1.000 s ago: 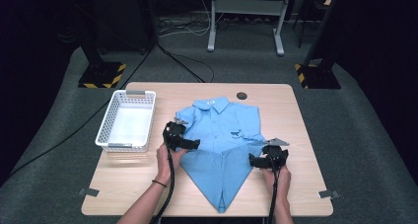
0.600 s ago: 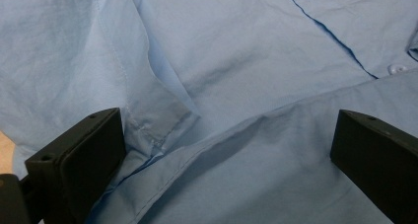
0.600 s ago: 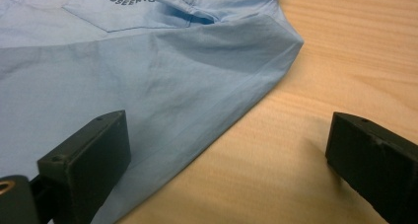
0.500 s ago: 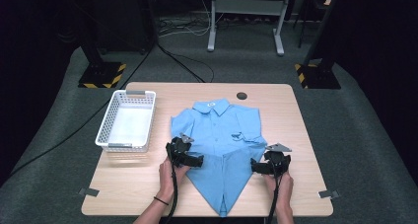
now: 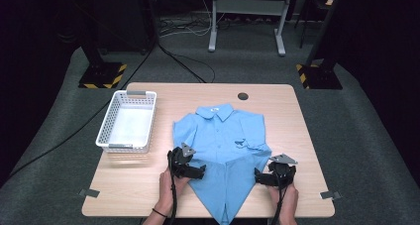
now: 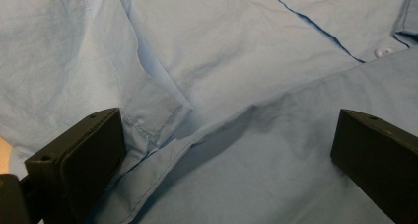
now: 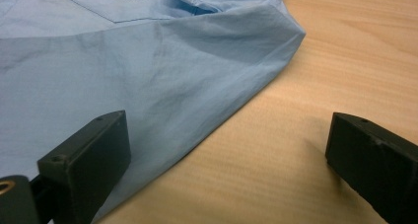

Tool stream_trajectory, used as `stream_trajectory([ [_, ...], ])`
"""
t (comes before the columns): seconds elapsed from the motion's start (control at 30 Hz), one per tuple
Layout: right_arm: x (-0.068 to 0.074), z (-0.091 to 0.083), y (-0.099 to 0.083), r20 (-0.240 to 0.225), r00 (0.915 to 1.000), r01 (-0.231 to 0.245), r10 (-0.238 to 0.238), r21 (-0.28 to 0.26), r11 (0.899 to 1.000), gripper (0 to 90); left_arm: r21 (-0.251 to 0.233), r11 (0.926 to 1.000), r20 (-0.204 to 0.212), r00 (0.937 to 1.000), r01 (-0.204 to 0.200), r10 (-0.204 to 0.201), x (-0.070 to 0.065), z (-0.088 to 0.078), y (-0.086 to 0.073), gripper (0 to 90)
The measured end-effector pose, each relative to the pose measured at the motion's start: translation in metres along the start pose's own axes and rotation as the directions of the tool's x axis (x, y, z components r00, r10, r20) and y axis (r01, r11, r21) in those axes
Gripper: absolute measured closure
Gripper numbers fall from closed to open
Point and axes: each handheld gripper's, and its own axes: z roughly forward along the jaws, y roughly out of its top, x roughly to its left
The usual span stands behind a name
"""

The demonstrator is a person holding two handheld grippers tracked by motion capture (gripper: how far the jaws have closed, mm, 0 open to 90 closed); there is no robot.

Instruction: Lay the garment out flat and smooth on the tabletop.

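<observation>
Light blue shirt (image 5: 223, 140), collar up, lower part seemingly folded, faintly creased

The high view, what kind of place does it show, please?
Probably a recording studio or lab, not a home: a lone wooden table on grey carpet, dark surroundings, stand bases with yellow-black hazard tape, and loose cables on the floor.

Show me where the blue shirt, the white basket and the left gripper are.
blue shirt (image 5: 223, 136): high view, chest panel.
white basket (image 5: 105, 131): high view, left wall.
left gripper (image 5: 202, 170): high view, between its fingertips.
</observation>
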Motion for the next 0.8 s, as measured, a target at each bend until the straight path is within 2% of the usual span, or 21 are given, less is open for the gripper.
stream_trajectory([
  [0.1, 0.002, -0.005, -0.005, 0.001, 1.0, -0.004, 0.004, 0.001, 1.0, 2.6, 0.002, 0.9999, 0.008, 0.9999, -0.013, 0.013, 0.0, -0.003, -0.003, 0.1],
  [0.33, 0.003, -0.009, -0.009, 0.0, 0.9999, -0.011, 0.011, 0.007, 1.0, 1.7, 0.002, 0.9999, 0.007, 0.9999, -0.011, 0.011, -0.001, -0.003, -0.003, 0.1],
  [0.53, 0.001, -0.006, -0.003, -0.031, 0.9994, 0.018, -0.018, 0.014, 1.0, 1.4, 0.003, 0.9999, 0.008, 0.9999, -0.012, 0.012, -0.001, -0.003, -0.002, 0.1],
  [0.63, 0.001, -0.001, 0.006, -0.043, 0.9984, 0.037, -0.036, 0.01, 0.999, 0.9, 0.003, 0.9999, 0.008, 0.9999, -0.011, 0.011, -0.001, -0.003, -0.002, 0.1],
  [0.8, 0.007, 0.008, 0.036, -0.05, 0.9945, 0.092, -0.093, -0.021, 0.996, 1.4, 0.002, 0.9999, 0.008, 0.9999, -0.011, 0.011, -0.001, -0.003, -0.002, 0.1],
])
